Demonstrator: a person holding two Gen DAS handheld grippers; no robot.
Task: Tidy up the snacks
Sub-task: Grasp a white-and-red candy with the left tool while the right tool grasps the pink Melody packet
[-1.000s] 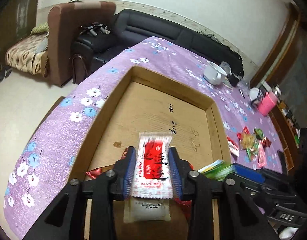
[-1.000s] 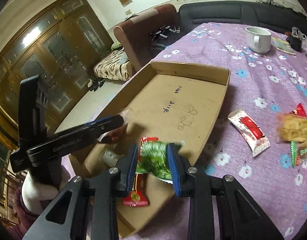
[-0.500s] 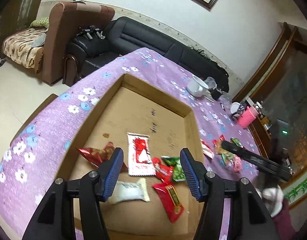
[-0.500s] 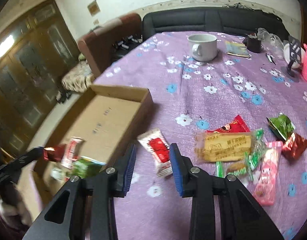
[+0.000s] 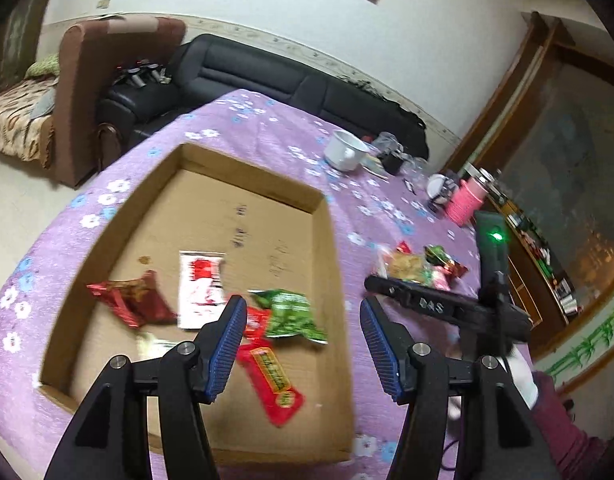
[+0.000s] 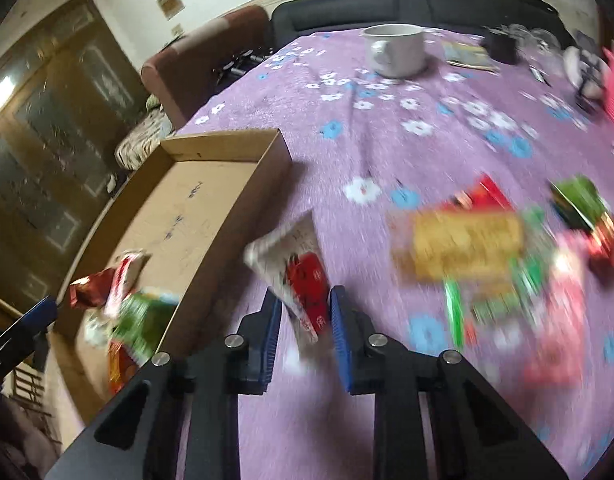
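Note:
A shallow cardboard box lies on the purple flowered tablecloth and holds several snack packets, among them a white-and-red one, a green one and a long red one. My left gripper is open and empty above the box's near right part. My right gripper is open, its fingers on either side of a white-and-red packet lying on the cloth just right of the box. A pile of loose snacks lies further right.
A white mug, a black cup, a pink container and small items stand at the table's far end. A black sofa and a brown armchair stand beyond the table. The right gripper shows in the left wrist view.
My left gripper let the white-and-red packet go into the box, opened and rose. My right gripper left the green packet in the box and moved right over the packet on the cloth.

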